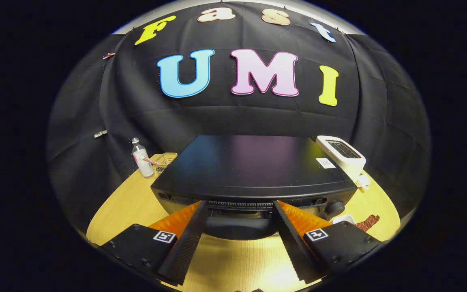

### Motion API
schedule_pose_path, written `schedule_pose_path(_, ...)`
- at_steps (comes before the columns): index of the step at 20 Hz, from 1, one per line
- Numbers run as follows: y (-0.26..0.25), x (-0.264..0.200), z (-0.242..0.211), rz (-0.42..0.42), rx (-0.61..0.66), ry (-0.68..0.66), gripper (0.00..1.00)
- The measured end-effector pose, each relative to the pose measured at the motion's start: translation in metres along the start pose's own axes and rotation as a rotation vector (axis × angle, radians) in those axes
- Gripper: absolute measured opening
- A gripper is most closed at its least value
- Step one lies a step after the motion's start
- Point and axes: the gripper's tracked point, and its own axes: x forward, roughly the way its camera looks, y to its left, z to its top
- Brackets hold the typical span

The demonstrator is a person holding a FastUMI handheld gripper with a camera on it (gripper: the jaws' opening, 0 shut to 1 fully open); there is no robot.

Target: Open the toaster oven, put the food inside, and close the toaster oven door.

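Your gripper [239, 205] hangs spread wide and empty right at the front top edge of the toaster oven [253, 166], whose door looks unopened, so opening, loading the food [368, 222] lying near right, and closing all remain.

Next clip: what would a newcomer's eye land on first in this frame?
First the black toaster oven, wide and glossy, sitting on the wooden table just ahead of the open gripper, whose fingers spread toward the top of its front. Next, the white toaster at the oven's right rear corner, and the small bottle standing off its left side.
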Motion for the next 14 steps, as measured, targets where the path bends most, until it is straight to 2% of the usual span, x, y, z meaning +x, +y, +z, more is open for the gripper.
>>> schedule_pose_path(14,0.011,-0.052,-0.075,0.006,-0.067,0.058,0.99)
